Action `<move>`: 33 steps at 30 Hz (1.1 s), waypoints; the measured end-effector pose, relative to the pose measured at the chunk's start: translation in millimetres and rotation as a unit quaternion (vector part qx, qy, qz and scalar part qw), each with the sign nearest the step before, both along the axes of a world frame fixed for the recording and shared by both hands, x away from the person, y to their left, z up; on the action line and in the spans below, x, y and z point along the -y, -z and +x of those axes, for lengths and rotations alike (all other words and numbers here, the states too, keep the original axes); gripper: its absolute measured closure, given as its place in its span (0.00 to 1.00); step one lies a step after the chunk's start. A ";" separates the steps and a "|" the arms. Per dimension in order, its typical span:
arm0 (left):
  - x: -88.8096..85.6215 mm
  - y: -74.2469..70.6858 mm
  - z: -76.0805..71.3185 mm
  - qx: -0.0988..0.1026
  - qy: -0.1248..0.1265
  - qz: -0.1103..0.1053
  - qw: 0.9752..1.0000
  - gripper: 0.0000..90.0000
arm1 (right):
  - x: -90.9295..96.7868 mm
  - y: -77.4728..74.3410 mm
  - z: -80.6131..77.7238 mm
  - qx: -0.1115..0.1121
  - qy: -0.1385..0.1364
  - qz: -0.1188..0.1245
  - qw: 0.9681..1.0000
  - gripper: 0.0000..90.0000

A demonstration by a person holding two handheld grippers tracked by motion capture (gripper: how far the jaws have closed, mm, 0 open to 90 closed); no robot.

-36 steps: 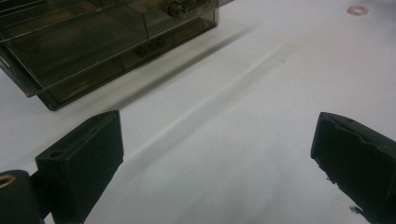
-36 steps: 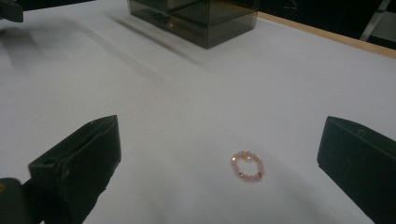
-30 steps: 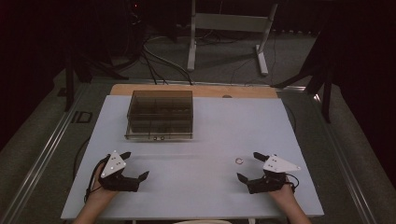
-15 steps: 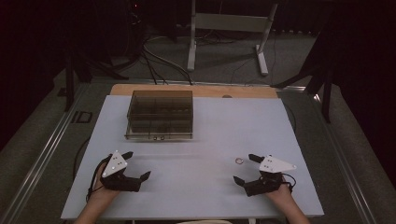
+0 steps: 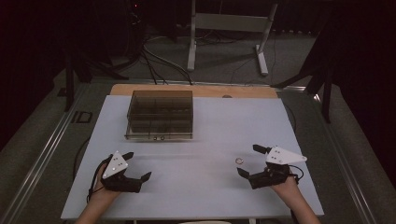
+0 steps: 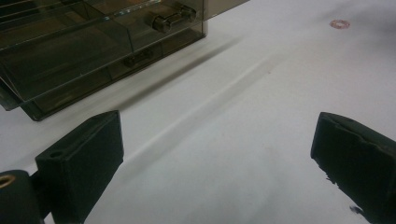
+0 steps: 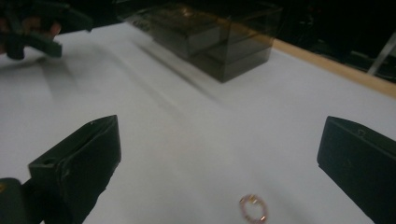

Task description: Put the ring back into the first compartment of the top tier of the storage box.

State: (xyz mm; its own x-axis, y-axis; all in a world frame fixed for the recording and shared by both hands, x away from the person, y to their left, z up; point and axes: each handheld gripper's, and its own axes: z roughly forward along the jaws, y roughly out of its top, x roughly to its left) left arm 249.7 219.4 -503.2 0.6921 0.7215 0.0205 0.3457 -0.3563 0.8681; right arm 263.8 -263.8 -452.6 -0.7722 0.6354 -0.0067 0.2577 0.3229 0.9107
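Compared with the frame one second earlier, the right gripper (image 5: 246, 161) has shifted leftward toward the ring (image 5: 239, 161), which has kept its place; the left gripper (image 5: 137, 164) and the box have not moved.

Worktop (image 5: 210, 196): a white sheet covering most of a wooden table, whose bare far edge shows as a tan strip in the high view.

Box (image 5: 160, 114): a smoky, see-through plastic case with inner compartments and small knobs on its near face. It stands on the far left part of the worktop, well apart from both grippers. In the left gripper view the box (image 6: 93, 46) lies ahead and to the left; in the right gripper view the box (image 7: 210, 42) stands far off near the wooden edge.

Left gripper: held low over the near left of the worktop, jaws spread wide with nothing between them.

Right gripper: held low over the near right of the worktop, jaws likewise spread wide and holding nothing. In the right gripper view the left gripper (image 7: 32, 32) appears far off at the upper left.

Ring: a small, thin metal hoop lying flat on the worktop, just beside the right gripper's jaw tips and apart from them. In the right gripper view the ring (image 7: 253, 207) lies ahead between the two jaws, nearer the right one; in the left gripper view the ring (image 6: 339, 23) shows far off at the upper right.
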 end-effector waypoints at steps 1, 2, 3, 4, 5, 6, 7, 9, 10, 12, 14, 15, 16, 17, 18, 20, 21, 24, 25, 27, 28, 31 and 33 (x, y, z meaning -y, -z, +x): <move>0.1 -0.2 -0.3 0.000 0.001 0.001 1.000 0.05 | 0.2 -2.5 2.3 0.001 0.005 -0.001 1.000 0.00; 0.3 -0.2 -0.5 0.001 0.002 0.000 1.000 0.05 | 0.5 -4.6 4.4 0.004 0.007 0.000 1.000 0.00; 0.3 -0.5 -0.6 0.001 0.002 -0.001 1.000 0.05 | 0.8 -6.3 7.0 0.005 0.009 0.002 1.000 0.00; 0.3 -0.7 -0.6 0.002 0.002 -0.002 1.000 0.05 | 1.1 -7.6 9.1 0.003 0.011 0.004 1.000 0.00; 0.2 -0.9 -0.5 0.002 0.003 -0.004 1.000 0.05 | 1.3 -8.3 11.4 0.002 0.010 0.004 1.000 0.00; 0.0 -1.2 -0.6 0.002 0.003 -0.006 1.000 0.05 | 1.4 -8.6 13.7 0.001 0.008 0.003 1.000 0.00; 0.0 -1.3 -0.6 0.001 0.002 -0.005 1.000 0.05 | 1.6 -8.5 15.8 0.000 0.008 0.001 1.000 0.00; 0.3 -1.0 -0.7 0.002 0.002 -0.005 1.000 0.05 | 2.7 -7.2 21.3 -0.006 0.005 -0.005 1.000 0.00; 0.6 -0.9 -0.8 0.002 0.002 -0.005 1.000 0.05 | 3.1 -6.2 24.1 -0.010 0.008 -0.009 1.000 0.00; 1.1 -1.0 -1.1 0.003 0.002 -0.005 1.000 0.05 | 4.3 -3.8 29.4 -0.017 0.010 -0.013 1.000 0.00; 1.3 -1.1 -1.2 0.003 0.002 -0.005 1.000 0.05 | 4.9 -0.7 33.7 -0.027 0.014 -0.015 0.999 0.00; 1.3 -1.1 -1.3 0.004 0.003 -0.005 1.000 0.05 | 4.9 1.1 35.7 -0.029 0.016 -0.020 0.999 0.00; 1.3 -0.9 -1.2 0.004 0.003 -0.006 1.000 0.05 | 4.6 3.0 37.7 -0.033 0.018 -0.024 0.999 0.00; 1.5 -0.7 -0.8 0.002 0.002 -0.004 1.000 0.05 | 4.4 4.9 39.5 -0.038 0.017 -0.027 0.999 0.00; 1.7 -0.1 -0.5 0.002 0.003 -0.003 1.000 0.05 | 4.3 7.1 41.1 -0.044 0.017 -0.027 0.999 0.00; 2.1 0.5 -0.1 0.000 0.005 -0.003 1.000 0.05 | 4.1 12.1 44.1 -0.050 0.021 -0.032 0.998 0.00; 2.3 0.6 -0.1 0.000 0.005 0.000 1.000 0.05 | 3.8 14.2 45.0 -0.054 0.021 -0.033 0.998 0.00; 2.4 0.3 -0.4 0.001 0.006 -0.002 1.000 0.05 | 2.5 23.2 48.3 -0.070 0.024 -0.048 0.996 0.00; 2.2 0.3 -0.5 0.001 0.006 -0.002 1.000 0.05 | 2.2 25.6 49.0 -0.073 0.025 -0.051 0.996 0.00; 1.4 0.4 -0.2 -0.001 0.007 -0.003 1.000 0.05 | 1.8 29.6 50.0 -0.079 0.029 -0.061 0.995 0.00; 1.1 0.5 0.0 -0.001 0.007 -0.003 1.000 0.05 | 2.1 31.3 50.7 -0.081 0.030 -0.063 0.994 0.00; -0.1 0.1 0.3 0.000 0.006 -0.002 1.000 0.05 | 3.9 35.2 52.3 -0.087 0.037 -0.060 0.994 0.00; 0.0 -0.1 0.2 0.001 0.005 -0.001 1.000 0.05 | 4.4 37.7 53.4 -0.092 0.043 -0.066 0.993 0.00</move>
